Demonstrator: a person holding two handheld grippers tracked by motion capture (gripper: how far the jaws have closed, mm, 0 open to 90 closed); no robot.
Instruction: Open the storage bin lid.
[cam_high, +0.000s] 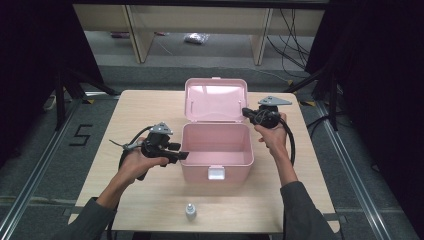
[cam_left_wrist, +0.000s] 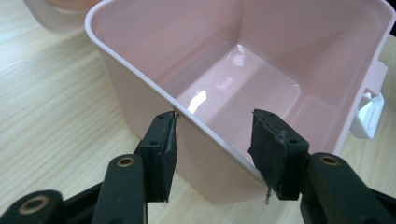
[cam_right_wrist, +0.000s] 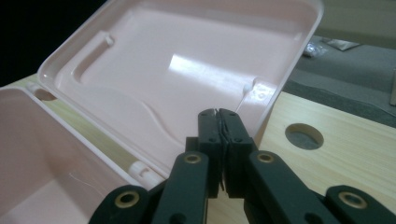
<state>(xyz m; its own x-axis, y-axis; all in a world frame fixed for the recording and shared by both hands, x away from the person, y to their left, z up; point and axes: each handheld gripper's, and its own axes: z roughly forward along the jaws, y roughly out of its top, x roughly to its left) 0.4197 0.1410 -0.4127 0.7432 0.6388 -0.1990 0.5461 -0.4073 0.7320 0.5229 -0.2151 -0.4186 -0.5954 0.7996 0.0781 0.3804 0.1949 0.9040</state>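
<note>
Box (cam_high: 216, 145) mid-table (cam_high: 150, 200), lid (cam_high: 216, 100) upright behind, bottle (cam_high: 190, 210) before it

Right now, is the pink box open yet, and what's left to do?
Yes: the lid stands up and the box is empty inside. The right gripper is shut on the lid's edge, holding it. The left gripper sits astride the box's side wall, seemingly steadying it. Probably left: the small bottle still stands on the table, outside the box.
</note>
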